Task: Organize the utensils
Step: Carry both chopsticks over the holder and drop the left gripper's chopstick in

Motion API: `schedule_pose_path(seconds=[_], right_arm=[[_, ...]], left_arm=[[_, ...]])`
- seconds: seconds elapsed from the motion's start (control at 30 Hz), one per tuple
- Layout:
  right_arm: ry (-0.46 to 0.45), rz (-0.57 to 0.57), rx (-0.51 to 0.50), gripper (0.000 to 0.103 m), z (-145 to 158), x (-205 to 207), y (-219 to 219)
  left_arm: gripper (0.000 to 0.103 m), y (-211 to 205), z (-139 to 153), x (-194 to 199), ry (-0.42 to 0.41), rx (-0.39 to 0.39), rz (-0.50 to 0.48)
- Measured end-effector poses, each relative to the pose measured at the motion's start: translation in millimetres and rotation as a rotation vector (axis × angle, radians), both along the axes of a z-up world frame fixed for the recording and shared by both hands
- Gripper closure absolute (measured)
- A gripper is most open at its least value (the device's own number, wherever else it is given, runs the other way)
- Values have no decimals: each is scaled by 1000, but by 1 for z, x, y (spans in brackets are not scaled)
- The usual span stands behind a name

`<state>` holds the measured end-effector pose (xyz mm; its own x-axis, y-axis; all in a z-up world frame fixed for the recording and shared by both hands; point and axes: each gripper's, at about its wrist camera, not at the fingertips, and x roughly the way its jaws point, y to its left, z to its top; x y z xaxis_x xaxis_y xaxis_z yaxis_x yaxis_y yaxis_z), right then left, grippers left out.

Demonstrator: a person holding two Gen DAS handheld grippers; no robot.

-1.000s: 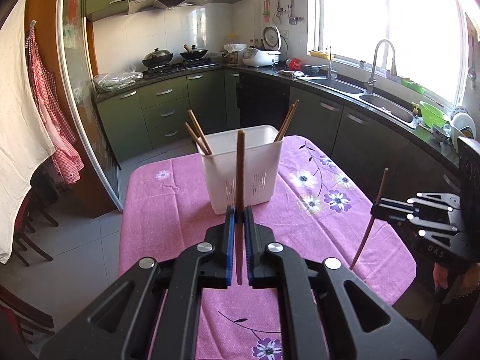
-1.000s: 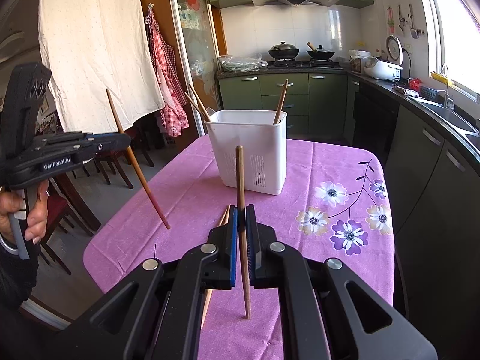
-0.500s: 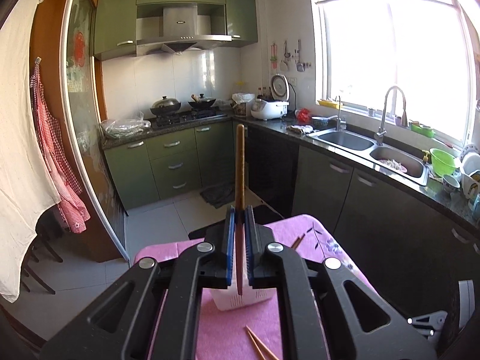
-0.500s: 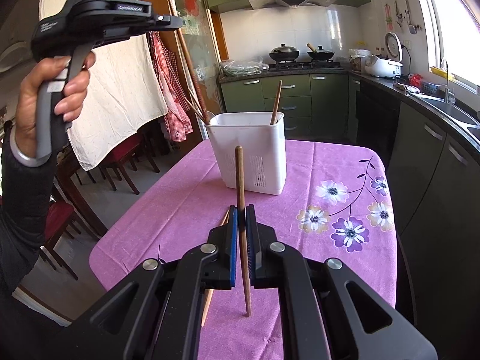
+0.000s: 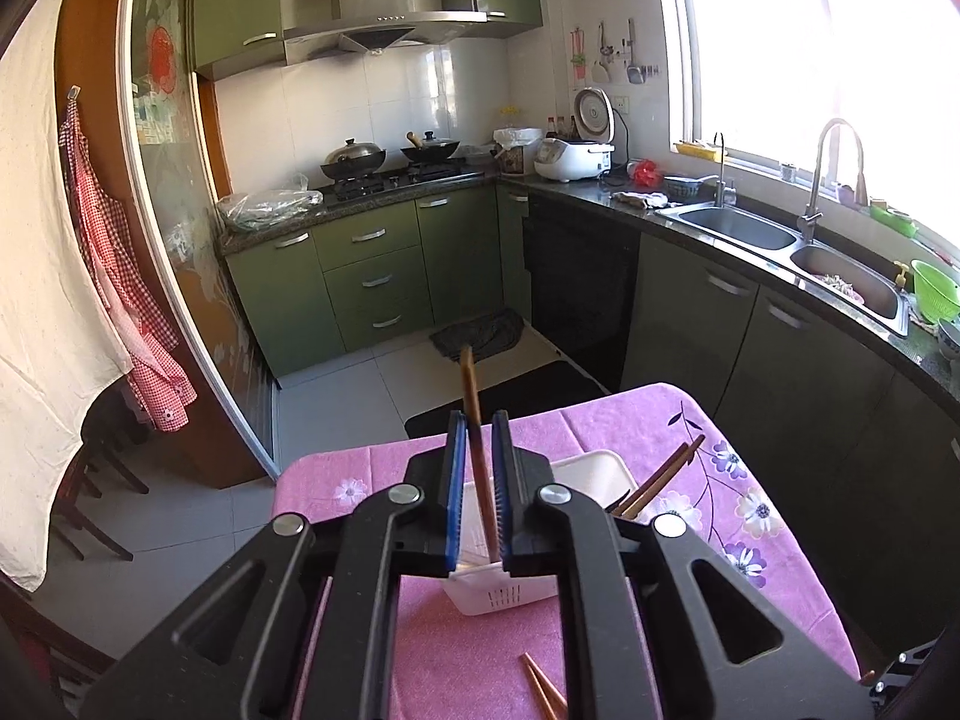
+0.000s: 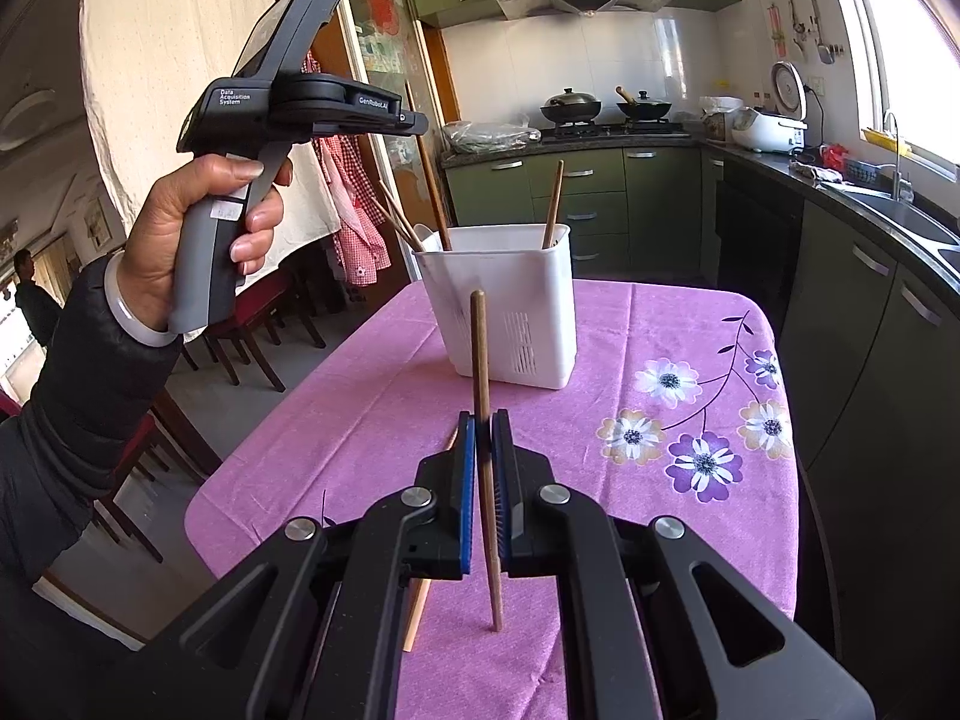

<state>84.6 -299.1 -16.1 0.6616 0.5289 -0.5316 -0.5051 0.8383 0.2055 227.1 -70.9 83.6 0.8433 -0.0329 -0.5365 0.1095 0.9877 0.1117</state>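
A chopstick (image 5: pixel 477 456), standing near-vertical between the parted jaws of the left gripper (image 5: pixel 478 492), is positioned directly above the white utensil holder (image 5: pixel 591 471), while the right gripper (image 6: pixel 485 492), farther back, is clamped on a second upright chopstick (image 6: pixel 483 420).

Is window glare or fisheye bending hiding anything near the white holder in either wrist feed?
Left wrist view: the window is blown out white and the door frame bows, yet the white plastic utensil holder stays readable. Right wrist view: glare only at the right edge; holder sharp.
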Motion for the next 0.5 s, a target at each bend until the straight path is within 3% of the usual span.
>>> schedule_pose_path(seconds=[0.27, 0.5], right_arm=[[-47, -3, 7, 97, 31, 14, 2], [-152, 18, 56, 97, 98, 44, 13]], left_arm=[[89, 15, 4, -51, -12, -26, -39], [89, 39, -12, -111, -15, -19, -22]])
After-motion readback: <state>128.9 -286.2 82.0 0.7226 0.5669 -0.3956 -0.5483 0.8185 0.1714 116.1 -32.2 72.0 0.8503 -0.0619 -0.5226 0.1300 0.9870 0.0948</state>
